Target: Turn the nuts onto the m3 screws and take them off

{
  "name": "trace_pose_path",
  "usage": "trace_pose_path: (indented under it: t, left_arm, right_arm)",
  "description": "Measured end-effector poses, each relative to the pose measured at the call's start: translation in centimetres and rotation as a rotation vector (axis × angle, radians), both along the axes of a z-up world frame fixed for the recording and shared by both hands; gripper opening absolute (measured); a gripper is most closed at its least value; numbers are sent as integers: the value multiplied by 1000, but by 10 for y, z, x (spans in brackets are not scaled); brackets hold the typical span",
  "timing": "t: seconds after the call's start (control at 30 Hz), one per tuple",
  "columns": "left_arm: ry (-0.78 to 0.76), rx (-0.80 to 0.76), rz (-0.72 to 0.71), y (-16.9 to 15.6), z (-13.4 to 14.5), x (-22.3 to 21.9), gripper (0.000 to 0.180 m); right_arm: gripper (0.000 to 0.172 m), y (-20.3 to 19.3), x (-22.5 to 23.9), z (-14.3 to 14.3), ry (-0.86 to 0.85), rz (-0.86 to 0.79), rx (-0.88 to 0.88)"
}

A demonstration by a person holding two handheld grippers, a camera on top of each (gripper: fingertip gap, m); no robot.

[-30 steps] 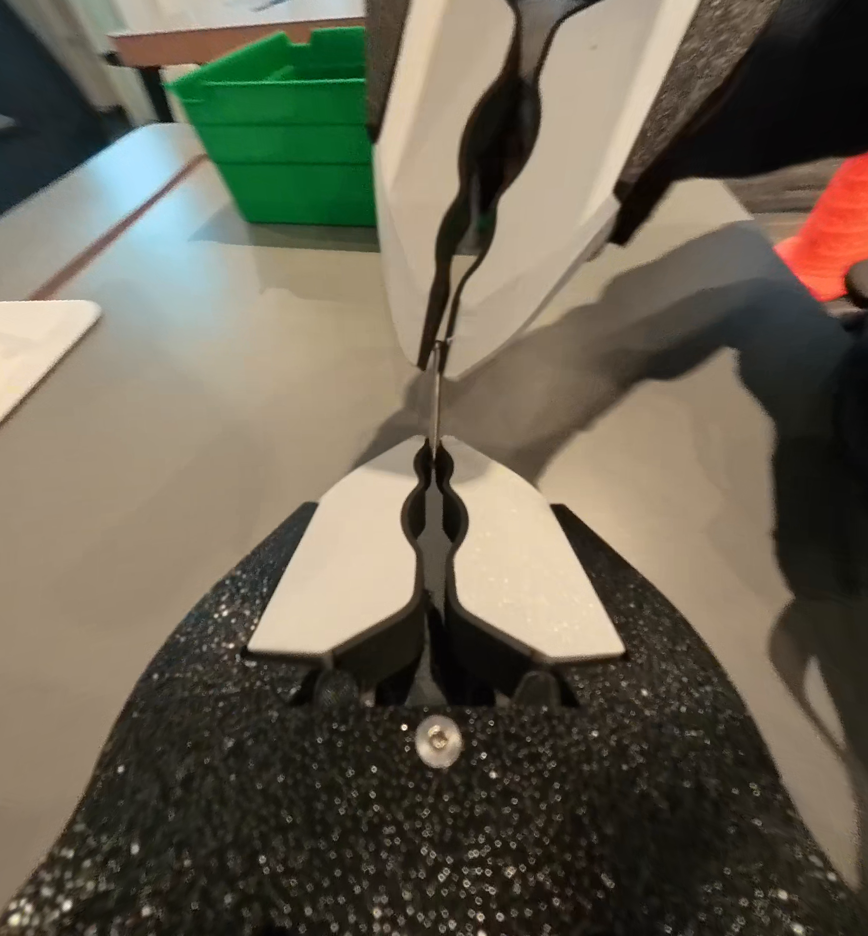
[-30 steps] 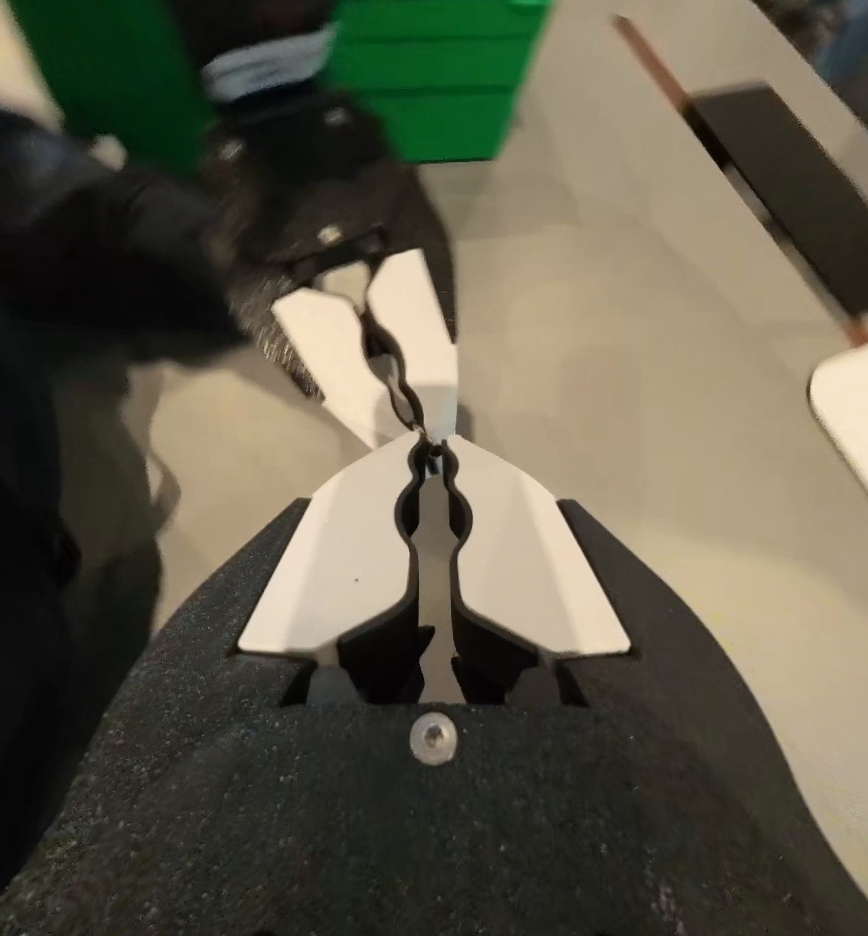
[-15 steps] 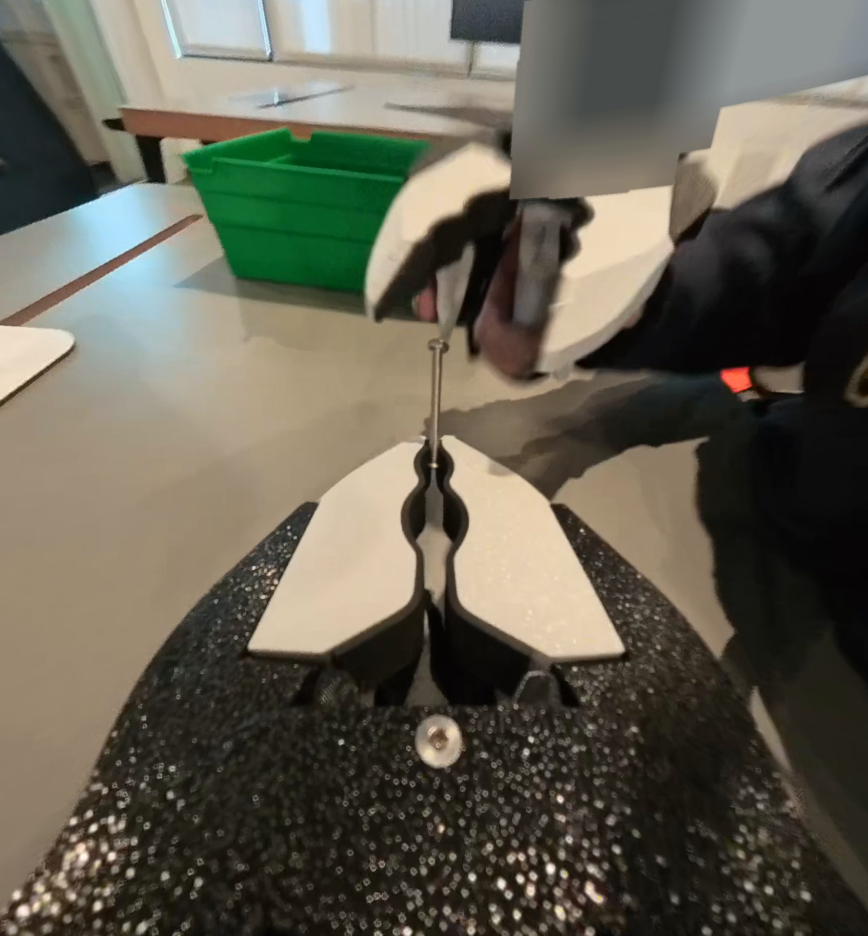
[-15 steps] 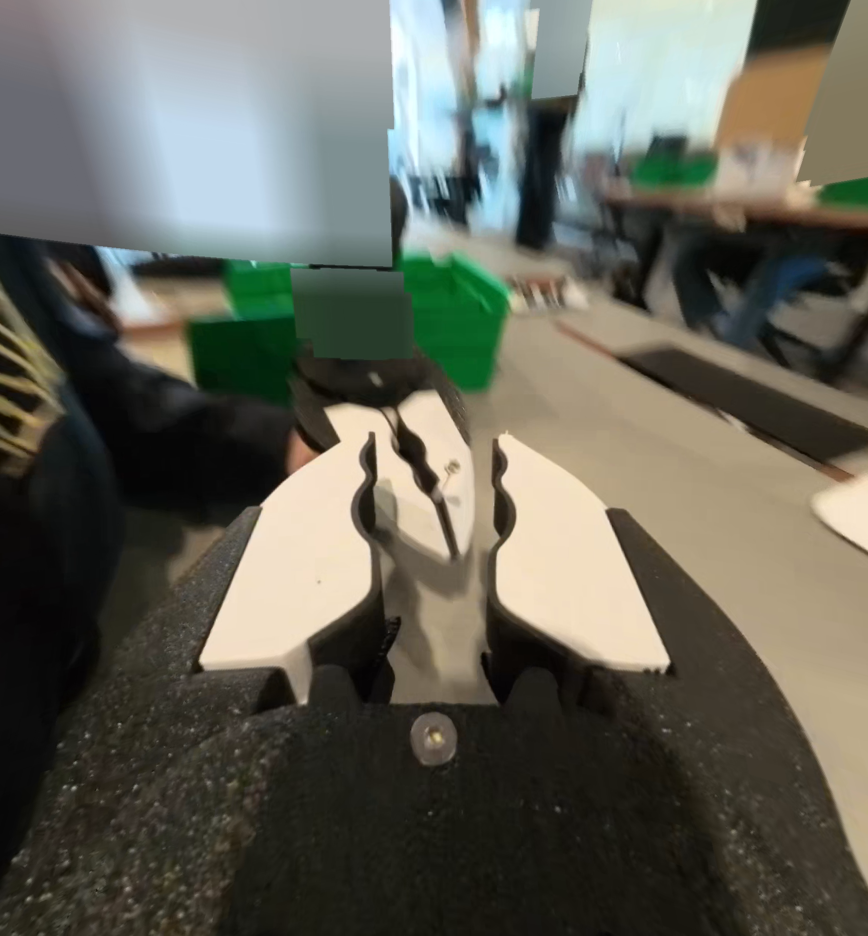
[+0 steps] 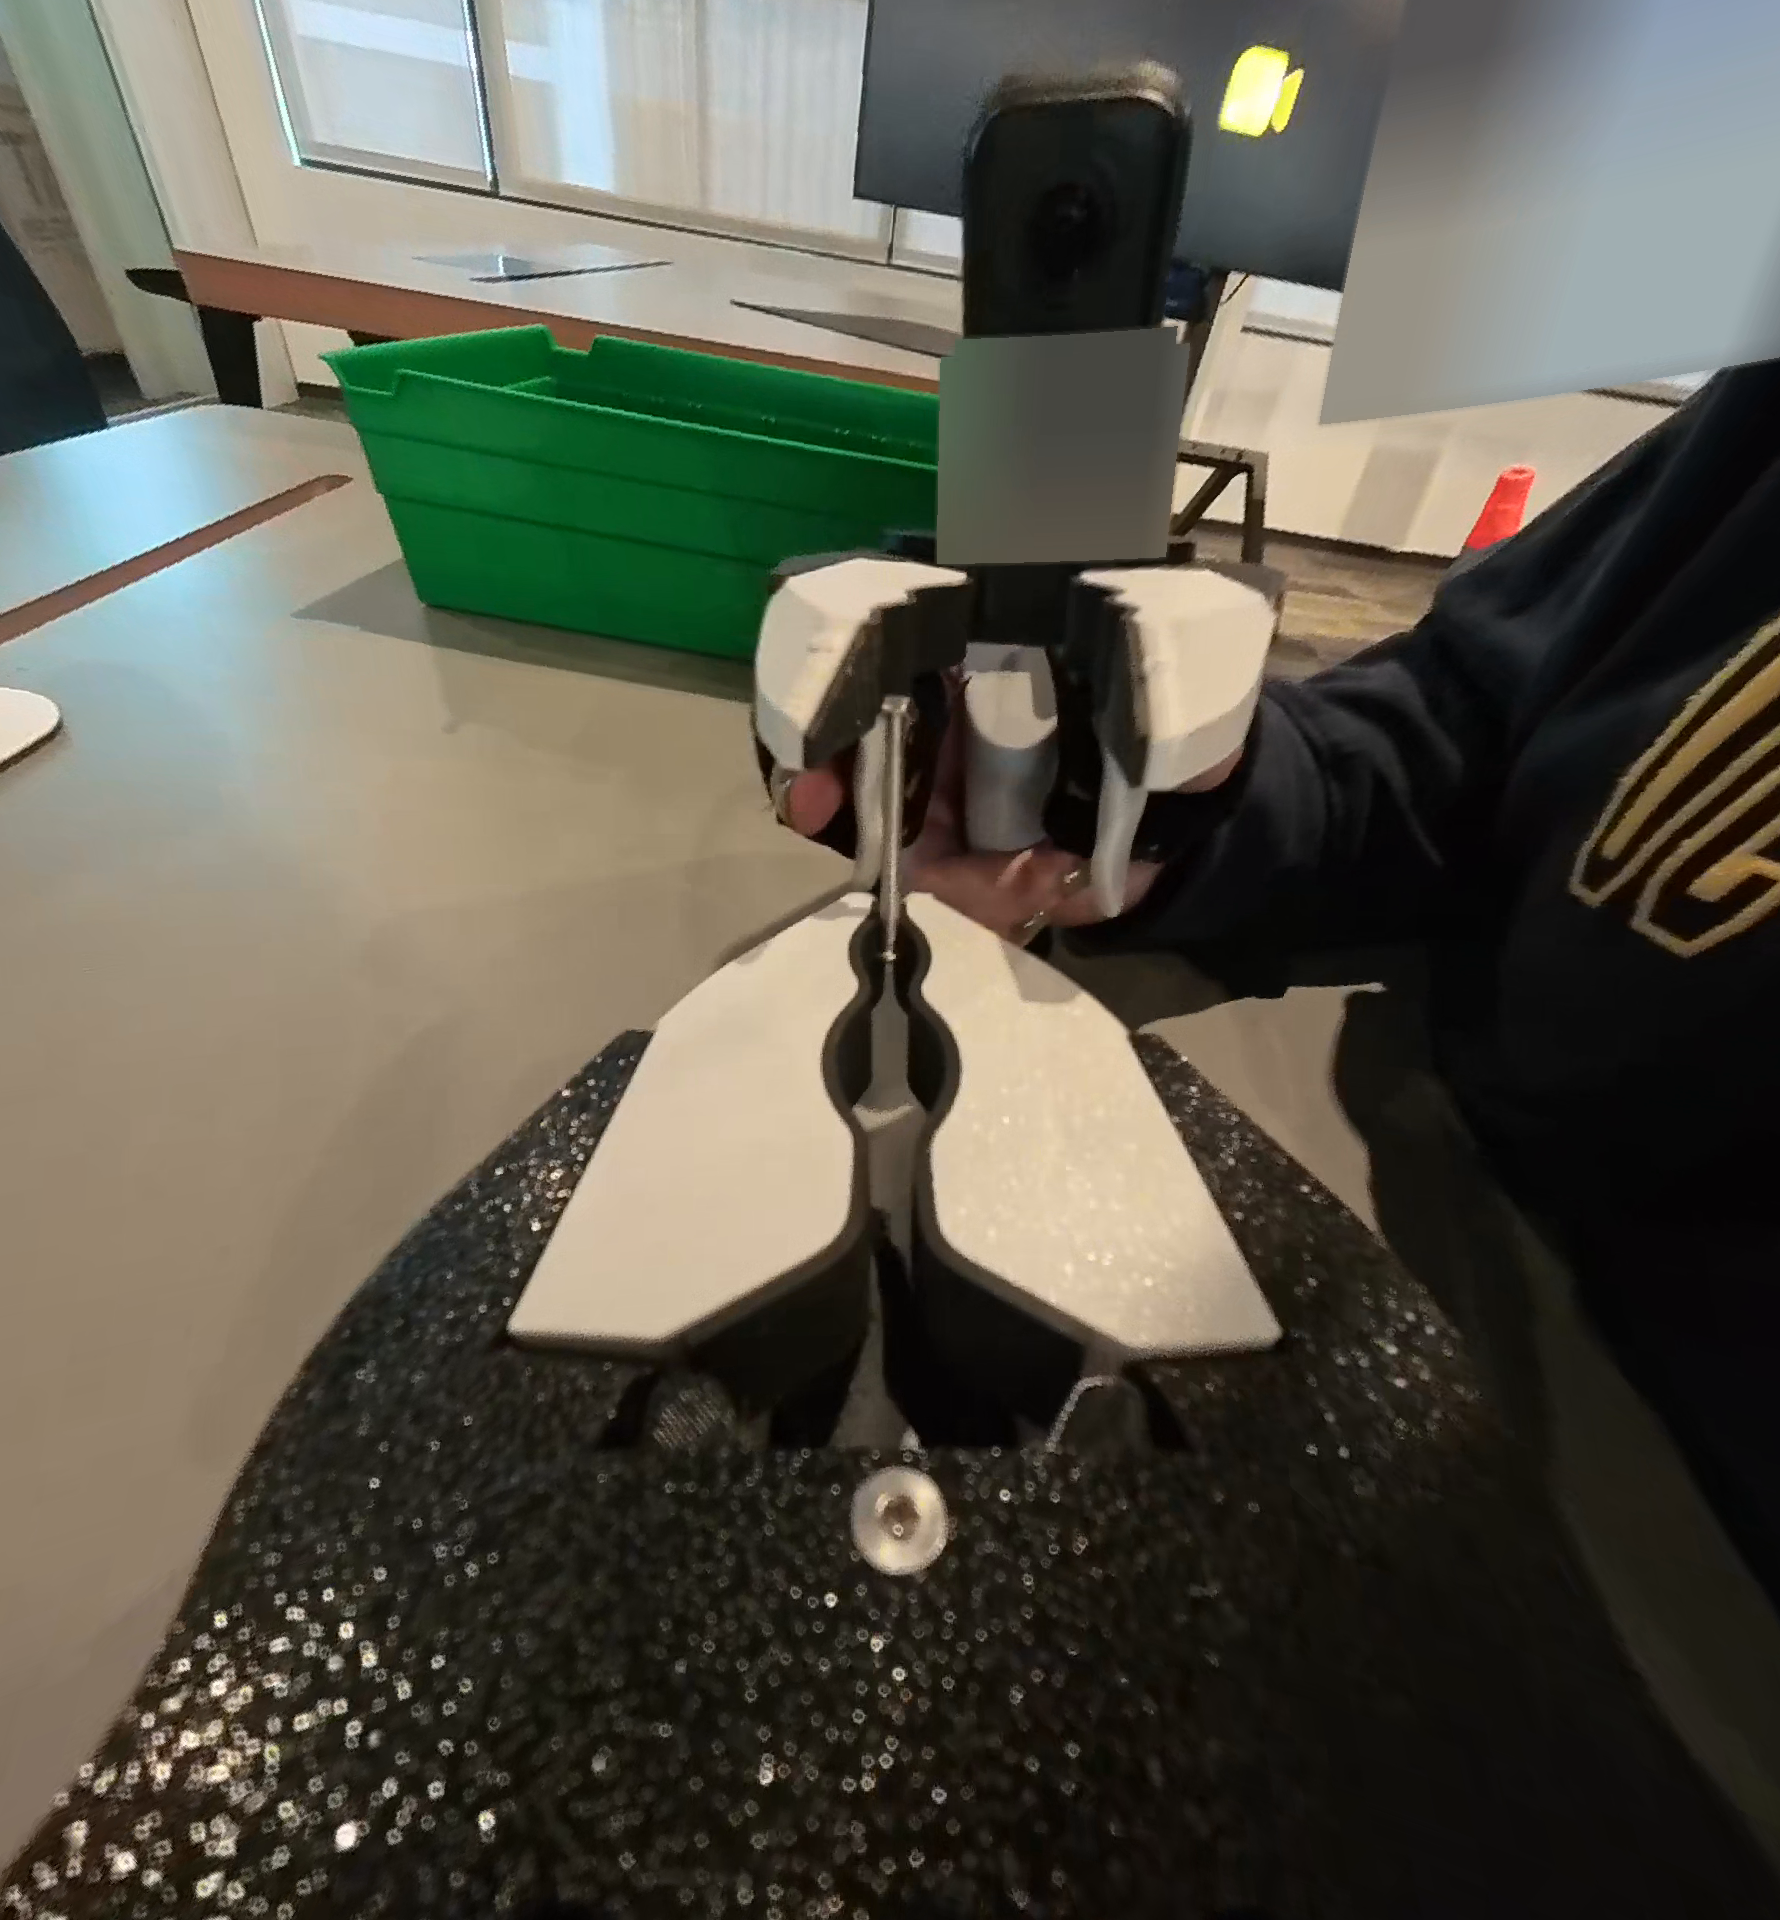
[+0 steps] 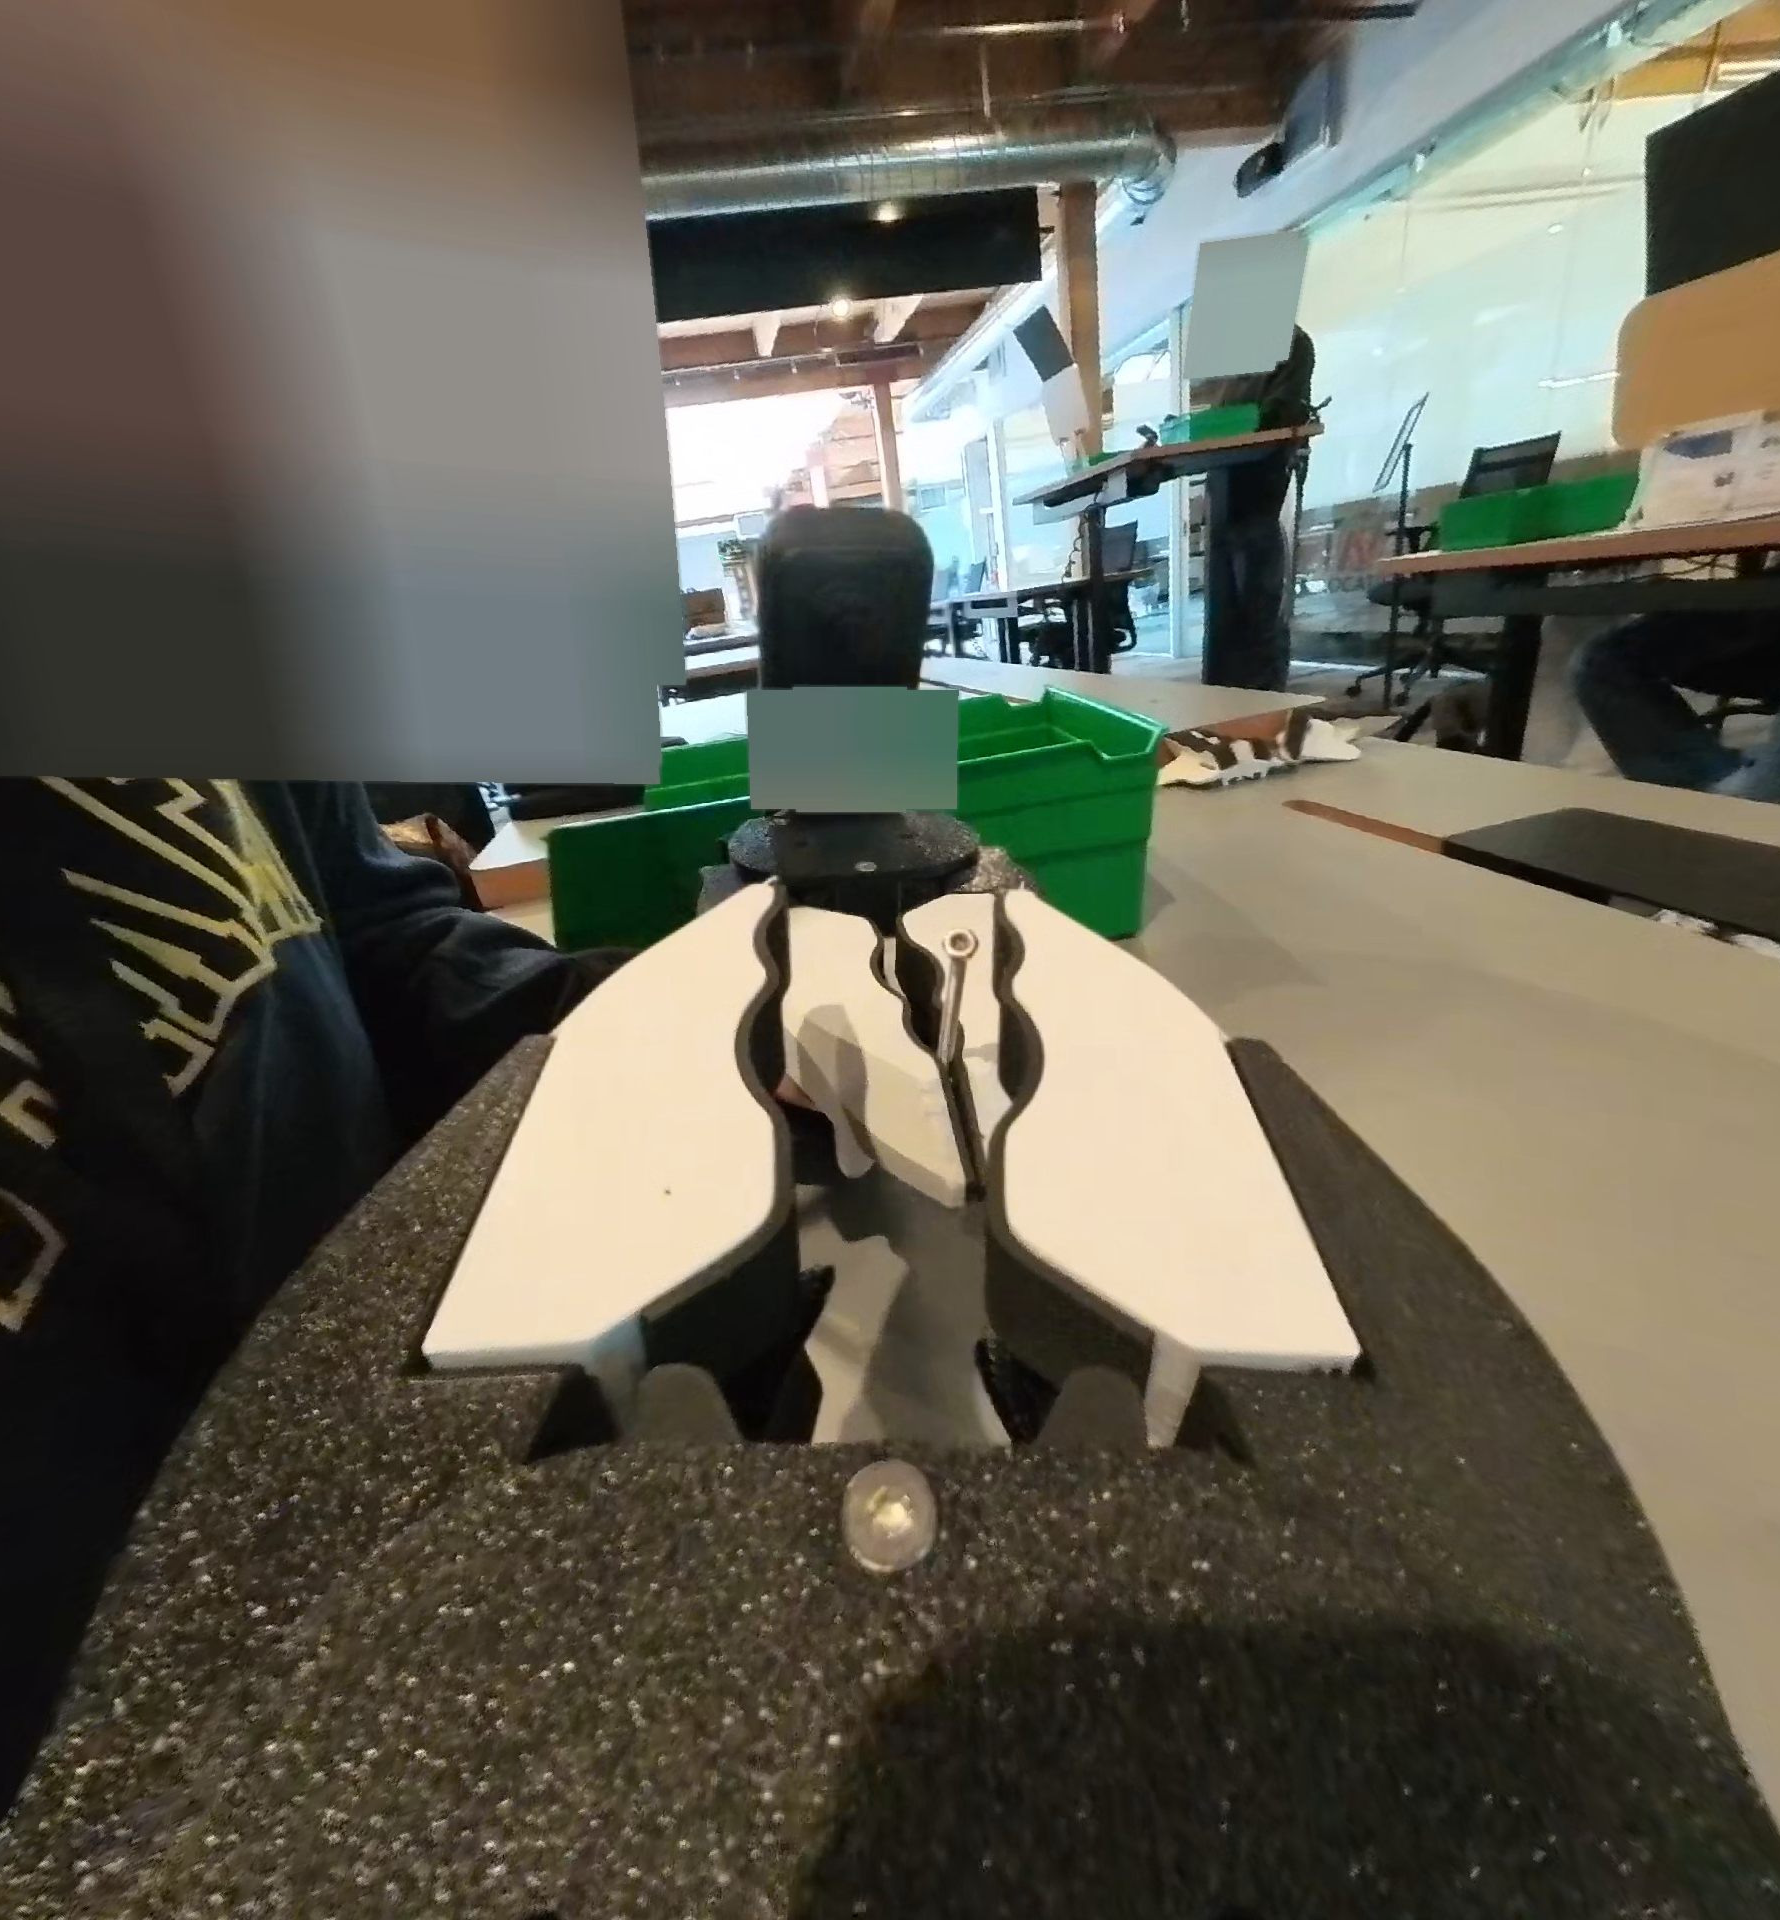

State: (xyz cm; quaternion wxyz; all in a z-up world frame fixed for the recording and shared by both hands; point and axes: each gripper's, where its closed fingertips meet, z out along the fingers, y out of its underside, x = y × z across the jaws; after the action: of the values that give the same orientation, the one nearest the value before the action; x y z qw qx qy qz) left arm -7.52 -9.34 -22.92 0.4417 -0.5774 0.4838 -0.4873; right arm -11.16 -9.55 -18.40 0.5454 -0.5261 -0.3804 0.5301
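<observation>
A second ago the right tool (image 5: 1011,665) was pinched almost closed at the top end of the screw (image 5: 894,821); now it has drawn back and its jaws stand wide apart with nothing between them, one finger (image 5: 813,665) close beside the screw head but not gripping it. The left tool (image 5: 891,930) has not changed: its white fingers (image 5: 740,1122) are pressed together on the lower end of the long thin screw, which stands upright out of the tips, lifted above the grey tabletop (image 5: 294,831) and well in from its edges. In the right wrist view the same screw (image 6: 957,992) shows head-on, with a socket head.

No nut can be made out on the shaft or in either tool; it is too small to tell whether one sits at the left fingertips. I judge the release to be either a re-grip between turns or the end of a threading step, so the right tool probably needs to close on the top end again.

A green bin (image 5: 647,499) sits toward the far edge of the tabletop. Inner dividers show, but its contents are hidden from both views
</observation>
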Motion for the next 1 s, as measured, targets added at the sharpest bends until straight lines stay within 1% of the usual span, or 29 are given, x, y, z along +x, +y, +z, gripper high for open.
trace_pose_path:
  t: [0.17, 0.27, 0.73, 0.83, 1.0]
  left_arm:
    - [-14, -11, 0, 1, 2, -1, 1]
    - [-14, -14, -1, 1, 2, -1, 1]
    - [-7, -15, -7, 1, 0, 0, 1]
    - [-7, -18, -9, 1, 0, 0, 1]
    - [-2, -17, -14, 0, -1, 0, 1]
  right_arm:
    - [33, -3, 7, 7, -6, -56, 112]
    - [34, -4, 8, 9, -5, -74, 134]
    - [34, -3, 5, 4, -34, -64, 117]
    - [34, 1, 8, 8, 11, -74, 87]
    - [38, 3, 3, 2, -22, -60, 63]
